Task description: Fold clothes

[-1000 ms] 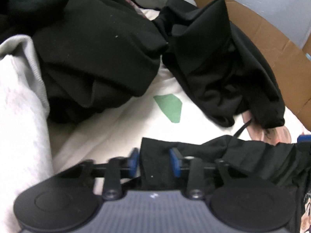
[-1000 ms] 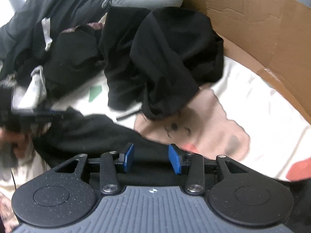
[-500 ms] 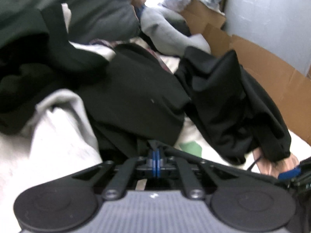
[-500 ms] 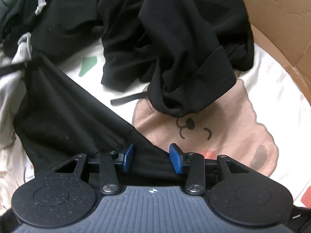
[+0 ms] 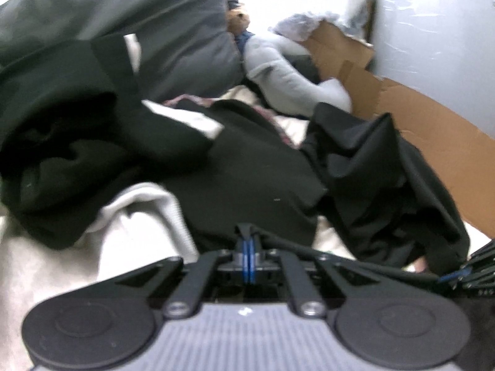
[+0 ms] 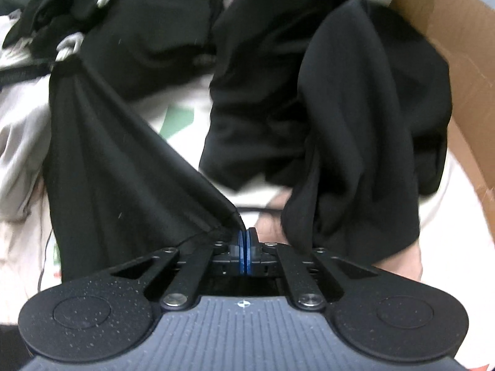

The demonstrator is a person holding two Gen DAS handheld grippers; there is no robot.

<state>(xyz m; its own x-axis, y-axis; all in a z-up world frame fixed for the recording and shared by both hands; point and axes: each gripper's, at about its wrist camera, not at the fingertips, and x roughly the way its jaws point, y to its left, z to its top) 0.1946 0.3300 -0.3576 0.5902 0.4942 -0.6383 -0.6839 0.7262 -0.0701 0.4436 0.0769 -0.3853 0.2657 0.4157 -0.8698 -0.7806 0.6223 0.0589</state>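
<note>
A black garment (image 6: pixel 117 160) is stretched taut between my two grippers above a white printed sheet (image 6: pixel 185 102). My right gripper (image 6: pixel 244 241) is shut on one corner of it, and the cloth runs up and left from there to the left gripper (image 6: pixel 18 72) at the frame's edge. In the left wrist view my left gripper (image 5: pixel 249 247) is shut, with a nub of the black garment (image 5: pixel 244 228) pinched between the blue pads. From there the cloth runs right as a dark band (image 5: pixel 355 262) to the right gripper (image 5: pixel 464 273).
A crumpled heap of black clothes (image 6: pixel 340 123) lies just beyond the stretched garment. More dark clothes (image 5: pixel 77 142), a white hoodie (image 5: pixel 139 210), a grey pillow (image 5: pixel 154 31) and a pale grey plush (image 5: pixel 287 71) crowd the left and back. A cardboard wall (image 6: pixel 458 46) borders the right.
The left gripper closed on the black cloth and rose, tilting up. The right gripper slid along the garment's edge and closed on it; the cloth now hangs taut between them.
</note>
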